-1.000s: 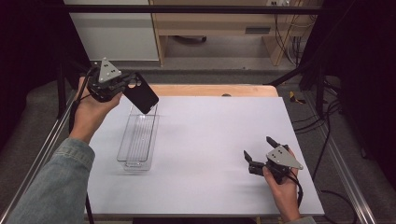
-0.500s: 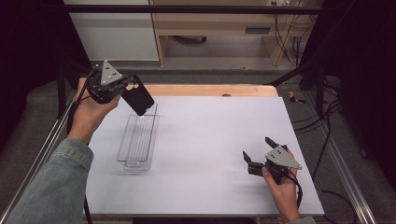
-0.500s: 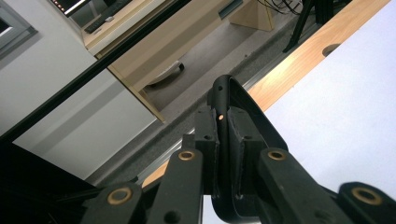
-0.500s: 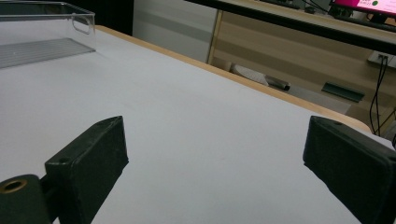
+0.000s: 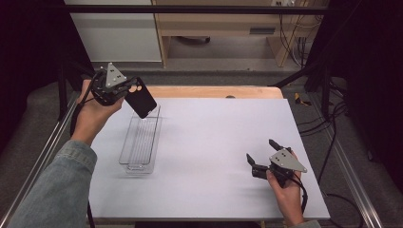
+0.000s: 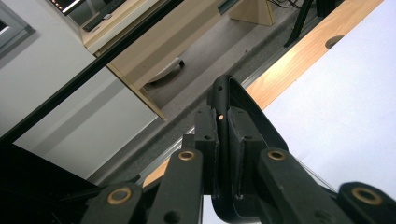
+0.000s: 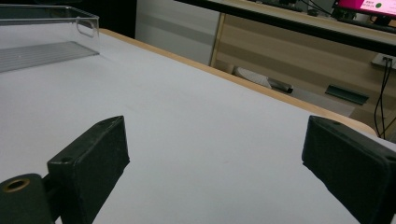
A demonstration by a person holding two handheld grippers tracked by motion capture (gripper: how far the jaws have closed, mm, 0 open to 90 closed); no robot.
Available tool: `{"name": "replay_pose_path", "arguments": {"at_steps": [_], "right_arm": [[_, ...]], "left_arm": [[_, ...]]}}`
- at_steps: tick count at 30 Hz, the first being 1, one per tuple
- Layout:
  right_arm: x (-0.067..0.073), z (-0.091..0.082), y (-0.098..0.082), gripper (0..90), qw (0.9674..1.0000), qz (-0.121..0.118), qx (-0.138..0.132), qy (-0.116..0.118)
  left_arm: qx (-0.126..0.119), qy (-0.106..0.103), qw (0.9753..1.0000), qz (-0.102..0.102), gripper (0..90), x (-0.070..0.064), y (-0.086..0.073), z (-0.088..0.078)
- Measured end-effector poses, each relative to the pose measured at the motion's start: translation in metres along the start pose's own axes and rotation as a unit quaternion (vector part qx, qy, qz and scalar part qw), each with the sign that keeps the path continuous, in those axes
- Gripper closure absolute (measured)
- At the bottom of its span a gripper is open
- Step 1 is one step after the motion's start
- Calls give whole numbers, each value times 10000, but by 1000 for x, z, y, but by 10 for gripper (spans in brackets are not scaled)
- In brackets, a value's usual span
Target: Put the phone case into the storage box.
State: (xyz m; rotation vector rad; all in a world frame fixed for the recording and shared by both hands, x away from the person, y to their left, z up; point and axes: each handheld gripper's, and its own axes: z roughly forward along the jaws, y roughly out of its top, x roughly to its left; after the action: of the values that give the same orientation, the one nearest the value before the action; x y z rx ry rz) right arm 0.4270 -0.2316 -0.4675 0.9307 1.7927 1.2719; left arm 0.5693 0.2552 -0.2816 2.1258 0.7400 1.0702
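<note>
At the far left of the high view our left forearm, in a denim sleeve point(image 5: 45, 190), reaches up along the edge of the bench point(image 5: 214, 142), and our left gripper point(image 5: 124, 91) is raised near the far left corner of the white surface. Its jaws are closed tight on a flat black object point(image 5: 141, 98), a thin slab with rounded corners and small round holes near the gripped end; in the left gripper view we see it edge-on point(image 6: 229, 116), squeezed between the two pads point(image 6: 205, 135). The black object hangs tilted in the air, its free end pointing down and to the right, above the far end of the clear plastic tray point(image 5: 140, 145). That tray is long and narrow, with a ribbed floor, and it lies lengthwise on the left part of the bench, with nothing inside it that we can see. In the right gripper view the tray's far end wall with its cut-out handle shows at the upper left point(image 7: 86, 25). The middle of the bench is bare white, with a strip of wood point(image 5: 214, 91) along its far edge. Near the right front corner our right gripper point(image 5: 261, 156) sits low over the bench, well apart from the tray, its jaws spread wide with nothing between them, just the white surface showing through the gap.
</note>
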Motion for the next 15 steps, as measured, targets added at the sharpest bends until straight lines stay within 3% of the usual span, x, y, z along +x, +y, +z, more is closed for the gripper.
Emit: {"name": "replay_pose_path", "arguments": {"at_steps": [15], "right_arm": [[1, 2, -1, 71, 10000, -55, -26, 72]], "left_arm": [[161, 17, 9997, 195, 827, -1, -7, 12]]}}
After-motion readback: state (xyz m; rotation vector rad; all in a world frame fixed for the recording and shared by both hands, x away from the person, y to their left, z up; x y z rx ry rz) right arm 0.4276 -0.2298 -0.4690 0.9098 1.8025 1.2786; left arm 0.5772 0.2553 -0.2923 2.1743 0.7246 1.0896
